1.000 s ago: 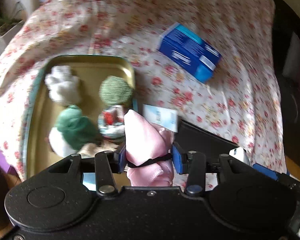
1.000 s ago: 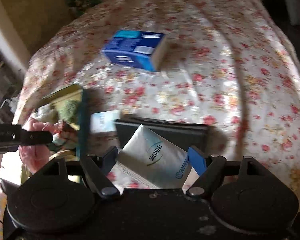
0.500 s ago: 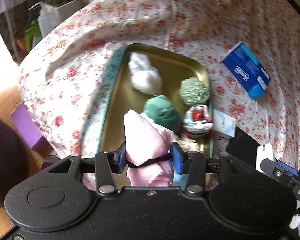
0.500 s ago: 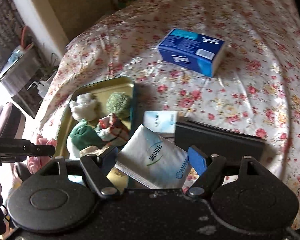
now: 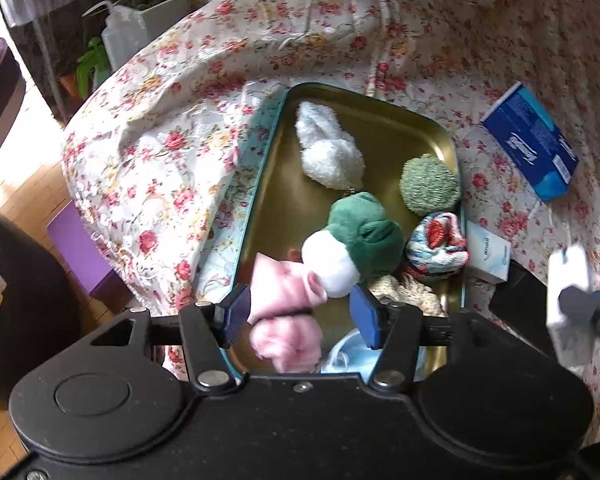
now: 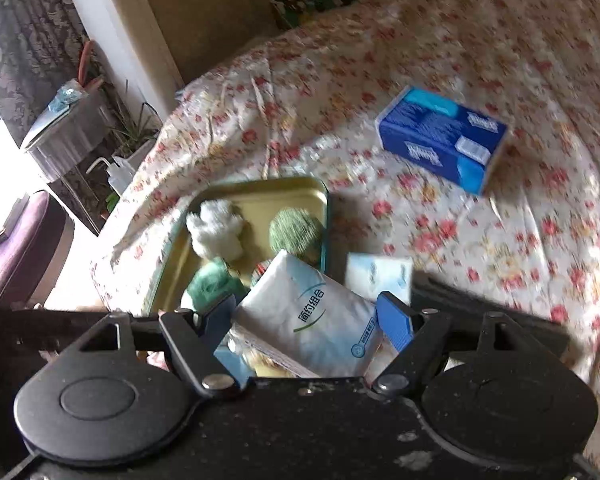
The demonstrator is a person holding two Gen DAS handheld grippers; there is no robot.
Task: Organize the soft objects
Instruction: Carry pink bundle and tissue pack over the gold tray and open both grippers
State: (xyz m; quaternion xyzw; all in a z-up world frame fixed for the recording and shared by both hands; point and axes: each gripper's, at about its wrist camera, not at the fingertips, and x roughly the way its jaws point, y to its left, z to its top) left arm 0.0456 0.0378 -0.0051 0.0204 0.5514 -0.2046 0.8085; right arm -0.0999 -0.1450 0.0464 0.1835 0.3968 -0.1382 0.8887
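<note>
My left gripper [image 5: 300, 316] is open over the near end of the gold tin tray [image 5: 268, 216]. The pink rolled cloth [image 5: 286, 308] lies loose between the fingers, against the left one. In the tray lie a white plush [image 5: 328, 152], a green-and-white plush [image 5: 352, 248], a green knitted ball [image 5: 428, 184] and a patterned sock roll [image 5: 436, 244]. My right gripper [image 6: 308, 320] is shut on a white tissue pack [image 6: 316, 316], held over the tray's near right corner [image 6: 324, 200].
The tray sits on a floral bedspread [image 5: 172, 152]. A blue tissue box [image 5: 532, 140] lies to the right, also in the right wrist view [image 6: 440, 136]. A small white box [image 5: 488, 252] and a black case [image 5: 516, 300] lie beside the tray. Plants, a spray bottle [image 5: 116, 40] and a purple stool stand off the bed's left edge.
My left gripper moved left over the tray and opened, letting go of the pink cloth. My right gripper carried the tissue pack left toward the tray.
</note>
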